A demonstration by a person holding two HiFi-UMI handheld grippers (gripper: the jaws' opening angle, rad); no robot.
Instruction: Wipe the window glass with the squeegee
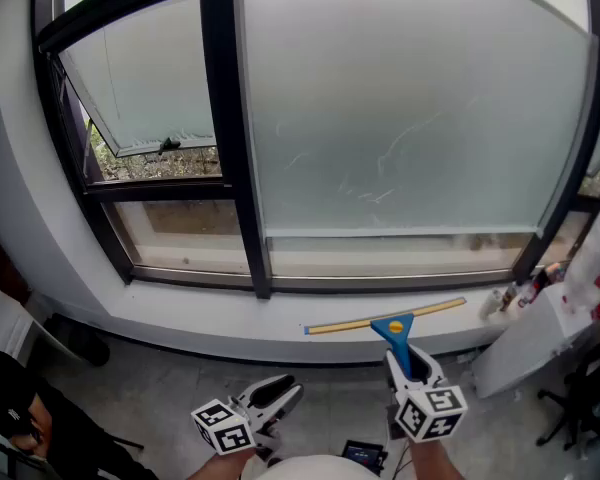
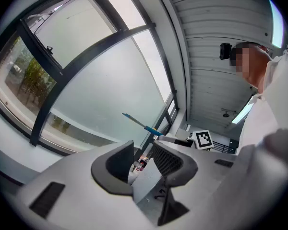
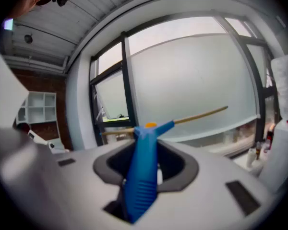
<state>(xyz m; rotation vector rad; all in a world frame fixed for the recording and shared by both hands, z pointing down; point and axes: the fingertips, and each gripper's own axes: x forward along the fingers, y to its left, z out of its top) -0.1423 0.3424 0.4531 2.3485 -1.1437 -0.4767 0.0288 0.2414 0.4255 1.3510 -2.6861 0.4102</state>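
The squeegee [image 1: 392, 325] has a blue handle and a long yellow blade; its blade hangs level in front of the window sill [image 1: 210, 313], below the frosted window glass [image 1: 410, 108]. My right gripper [image 1: 410, 368] is shut on the blue handle [image 3: 143, 176], and the blade [image 3: 201, 115] crosses in front of the glass [image 3: 192, 85] in the right gripper view. My left gripper [image 1: 280, 398] hangs low at the left, open and empty. In the left gripper view, the left gripper [image 2: 141, 164] has a clear gap between its jaws, and the squeegee [image 2: 143, 125] shows beyond.
A black vertical frame [image 1: 230, 138] divides the big pane from a tilted-open small window [image 1: 140, 78] at the left. A white cabinet [image 1: 535, 338] with small bottles [image 1: 510, 296] stands at the right. A dark bag [image 1: 10, 408] lies on the floor at bottom left.
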